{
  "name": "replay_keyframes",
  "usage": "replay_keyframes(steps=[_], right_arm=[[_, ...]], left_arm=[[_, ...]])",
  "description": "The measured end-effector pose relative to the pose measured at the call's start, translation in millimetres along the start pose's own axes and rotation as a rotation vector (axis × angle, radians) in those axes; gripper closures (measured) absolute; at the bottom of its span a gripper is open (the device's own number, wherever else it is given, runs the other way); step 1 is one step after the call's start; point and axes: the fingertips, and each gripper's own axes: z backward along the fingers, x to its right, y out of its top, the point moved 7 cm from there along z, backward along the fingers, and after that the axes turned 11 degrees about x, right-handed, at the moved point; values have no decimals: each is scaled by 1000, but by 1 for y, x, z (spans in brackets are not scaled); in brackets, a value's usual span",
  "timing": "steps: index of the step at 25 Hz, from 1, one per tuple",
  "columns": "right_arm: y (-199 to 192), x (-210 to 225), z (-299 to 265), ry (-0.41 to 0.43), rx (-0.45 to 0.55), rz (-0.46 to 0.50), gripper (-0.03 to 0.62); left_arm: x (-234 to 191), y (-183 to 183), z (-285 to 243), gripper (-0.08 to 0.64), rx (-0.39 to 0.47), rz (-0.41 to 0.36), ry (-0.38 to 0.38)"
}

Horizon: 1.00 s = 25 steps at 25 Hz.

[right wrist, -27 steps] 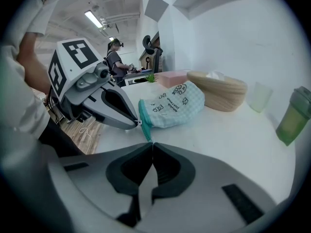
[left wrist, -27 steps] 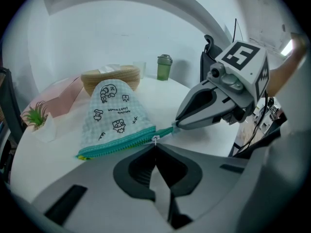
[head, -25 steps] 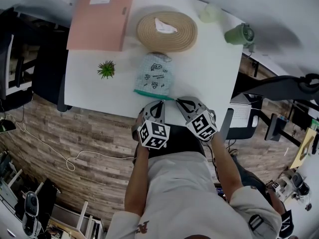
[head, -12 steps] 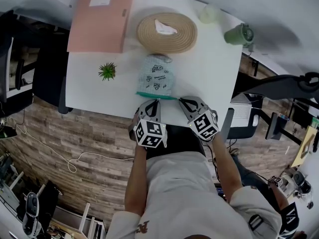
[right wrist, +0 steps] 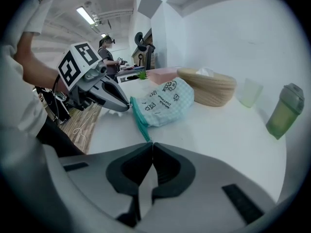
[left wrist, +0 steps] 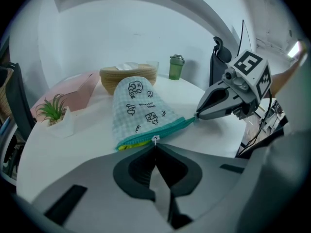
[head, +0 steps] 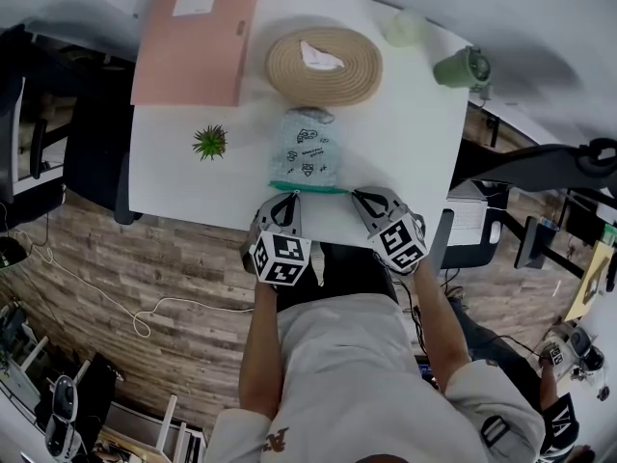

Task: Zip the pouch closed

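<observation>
Pouch [head: 306, 150] of pale blue checked cloth with small cartoon prints lies flat in the middle of a white tabletop [head: 405, 133], seen from above. Its teal zip edge faces the person at the bottom of the frame.

Both grippers meet that edge. The left gripper [head: 286, 199] sits at the lower left end of the zip. In the left gripper view its jaws are pressed together on the small pale zipper pull [left wrist: 155, 139]. To the left of the pull a sliver of yellow-green lining shows where the zip gapes. To the right of the pull the teal edge runs closed.

The right gripper [head: 355, 195] sits at the lower right end of the zip. In the right gripper view its jaws are closed on the tip of the teal zip tape at the pouch's corner.

Other things on the tabletop stand well apart from the grippers. A round woven basket [head: 323, 63] with white paper inside sits just beyond the pouch, towards the top of the frame. A pink folder [head: 193, 41] lies in the upper left. A small green plant [head: 209, 143] stands left of the pouch. A pale cup [head: 405, 27] and a green bottle [head: 463, 68] stand in the upper right.
</observation>
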Motion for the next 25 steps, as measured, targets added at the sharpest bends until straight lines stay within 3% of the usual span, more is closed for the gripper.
replay_keyframes(steps=[25], right_arm=[[-1, -1, -3, -73, -26, -28, 589]], left_arm=[[-39, -12, 5, 564, -17, -11, 18]])
